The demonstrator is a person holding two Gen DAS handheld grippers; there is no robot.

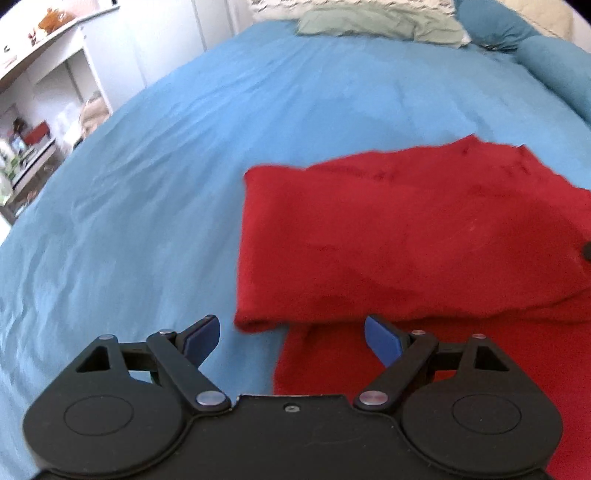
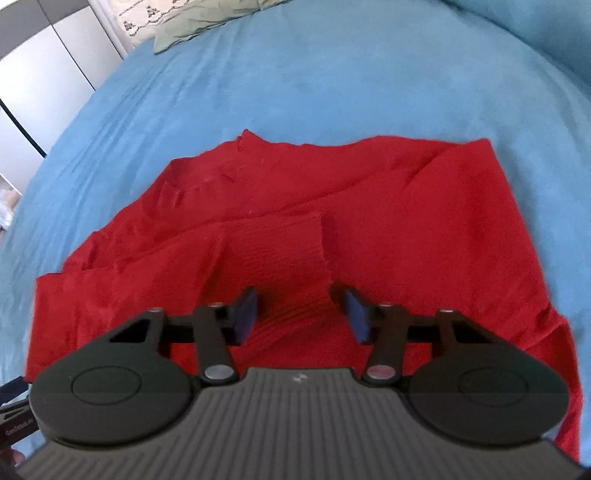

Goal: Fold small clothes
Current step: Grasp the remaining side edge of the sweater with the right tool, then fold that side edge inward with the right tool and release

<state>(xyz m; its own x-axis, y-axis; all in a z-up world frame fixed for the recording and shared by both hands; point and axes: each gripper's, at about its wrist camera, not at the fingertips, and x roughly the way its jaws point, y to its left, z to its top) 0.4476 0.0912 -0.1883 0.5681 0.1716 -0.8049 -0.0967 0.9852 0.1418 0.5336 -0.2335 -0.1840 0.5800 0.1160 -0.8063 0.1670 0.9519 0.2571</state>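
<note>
A red knitted garment (image 1: 406, 229) lies partly folded on the blue bedsheet (image 1: 147, 184). In the left wrist view a folded panel lies over a lower layer. My left gripper (image 1: 291, 339) is open and empty, just above the garment's near left corner. In the right wrist view the garment (image 2: 369, 206) fills the middle, with a ribbed cuff or hem (image 2: 280, 251) lying on top. My right gripper (image 2: 301, 314) is open, its jaws on either side of the ribbed piece, holding nothing.
Pillows (image 1: 380, 22) lie at the far end of the bed. A white shelf unit (image 1: 44, 92) with small items stands left of the bed. White wardrobe doors (image 2: 48, 66) stand at the left in the right wrist view.
</note>
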